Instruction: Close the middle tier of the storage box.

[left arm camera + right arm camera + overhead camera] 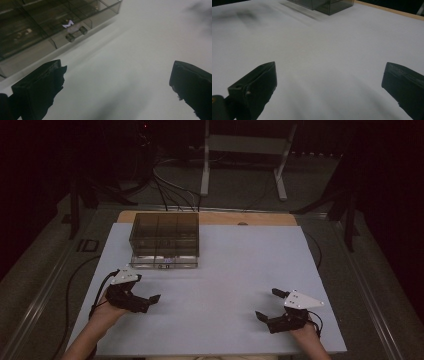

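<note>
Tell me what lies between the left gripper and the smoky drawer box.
Nothing: the high view shows bare white table between left gripper and drawer box.

My right gripper [329, 82] hangs over the bare white counter [329, 47], jaws spread wide with nothing between them. At the far edge sits the corner of a smoky clear box [329, 6], well apart from me.

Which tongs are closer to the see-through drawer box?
Left. The left tongs sit just in front of the smoky clear drawer box, near its left end. The right tongs are far off toward the table's near right corner.
</note>
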`<state>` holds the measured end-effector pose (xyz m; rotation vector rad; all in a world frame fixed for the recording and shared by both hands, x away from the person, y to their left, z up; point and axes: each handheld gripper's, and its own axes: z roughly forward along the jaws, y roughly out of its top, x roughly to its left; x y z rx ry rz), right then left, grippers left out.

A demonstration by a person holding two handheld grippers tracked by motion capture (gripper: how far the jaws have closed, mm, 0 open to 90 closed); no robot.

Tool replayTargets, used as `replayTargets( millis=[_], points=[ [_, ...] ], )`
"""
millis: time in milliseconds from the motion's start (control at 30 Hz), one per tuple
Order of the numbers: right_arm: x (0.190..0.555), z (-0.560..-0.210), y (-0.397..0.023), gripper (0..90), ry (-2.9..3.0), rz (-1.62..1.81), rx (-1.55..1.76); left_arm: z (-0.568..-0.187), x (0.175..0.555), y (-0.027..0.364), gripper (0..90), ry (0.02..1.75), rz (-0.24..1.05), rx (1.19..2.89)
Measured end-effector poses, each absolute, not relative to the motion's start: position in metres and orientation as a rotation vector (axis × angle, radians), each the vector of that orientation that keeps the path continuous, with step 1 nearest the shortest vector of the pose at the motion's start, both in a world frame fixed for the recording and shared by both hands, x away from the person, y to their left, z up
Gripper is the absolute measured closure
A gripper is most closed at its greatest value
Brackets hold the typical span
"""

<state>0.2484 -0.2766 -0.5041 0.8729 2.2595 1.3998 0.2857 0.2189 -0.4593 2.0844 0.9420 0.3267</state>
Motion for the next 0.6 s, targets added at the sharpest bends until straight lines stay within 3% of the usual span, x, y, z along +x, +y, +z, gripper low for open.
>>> replayTargets(
  millis=[600],
  points=[
    [0.248, -0.504, -0.277, 0.1, 2.259, 1.402, 0.873, -0.454, 0.299, 0.2, 0.0, 0.959, 0.465, 2.086]
  ],
)
